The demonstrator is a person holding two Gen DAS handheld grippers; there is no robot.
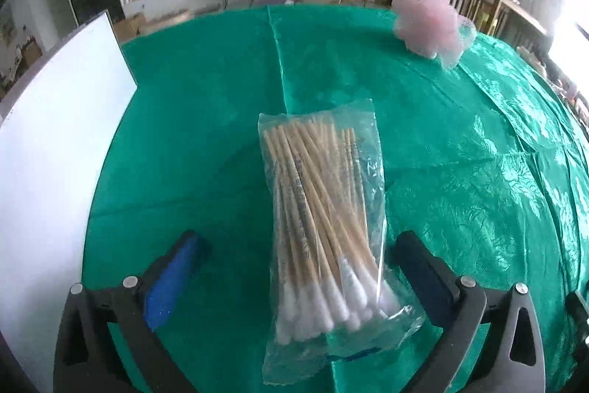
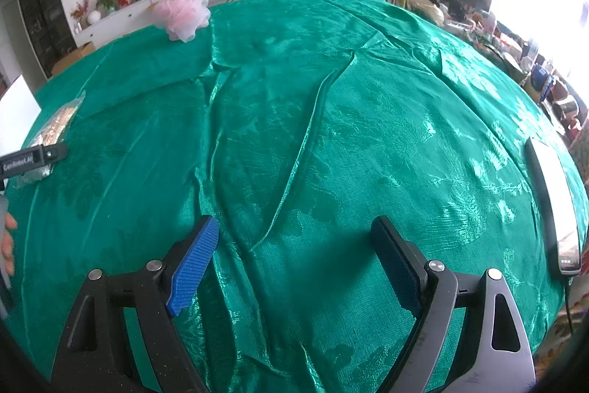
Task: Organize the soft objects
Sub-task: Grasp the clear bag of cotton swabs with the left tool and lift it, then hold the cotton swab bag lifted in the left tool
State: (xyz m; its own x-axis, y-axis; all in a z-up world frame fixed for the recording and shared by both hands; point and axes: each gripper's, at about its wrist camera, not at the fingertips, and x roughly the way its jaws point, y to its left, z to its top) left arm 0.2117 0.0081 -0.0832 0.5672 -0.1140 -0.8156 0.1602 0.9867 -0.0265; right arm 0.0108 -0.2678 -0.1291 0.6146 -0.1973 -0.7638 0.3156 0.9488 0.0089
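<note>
Swab pack point(image 1: 324, 227) lies flat on the desk point(image 1: 206, 120), lengthwise between the fingers of the left hand-held gripper point(image 1: 298, 247). Clear crinkly plastic bag w/ blue print, full of wooden sticks; white cotton tips bunched at the near end, bare stick ends pointing away. Bag looks loose and slippery, so it will prob. shift or buckle if squeezed off-centre.

Left hand-held gripper is wide open, holding nothing. Blue pad point(image 1: 173, 282) stands well clear on the left side; the dark pad point(image 1: 423, 267) sits just beside the bag's right edge, maybe touching the film, can't tell. Straddling the cotton end makes sense as a pre-grasp: the thickest part of the pack gives the pads something to bite. Judgement: pick not yet made, task early.

Pink mesh puff point(image 1: 432, 24) sits far back on the desk, near its far edge, well apart from the pack; prob. the other soft item to sort. White board point(image 1: 55, 153) stands at the left of the desk, maybe the drop area, not certain.

Right hand-held gripper point(image 2: 294, 264) hovers over bare green cloth point(image 2: 331, 135), fingers spread wide, empty; seems parked out of the way while the left works. In its view the pack shows at far left under the left tool, puff at the back. Cloth is wrinkled and shiny w/ leaf pattern. A slim dark-and-silver device point(image 2: 556, 205) lies near the right edge, cable trailing off.
</note>
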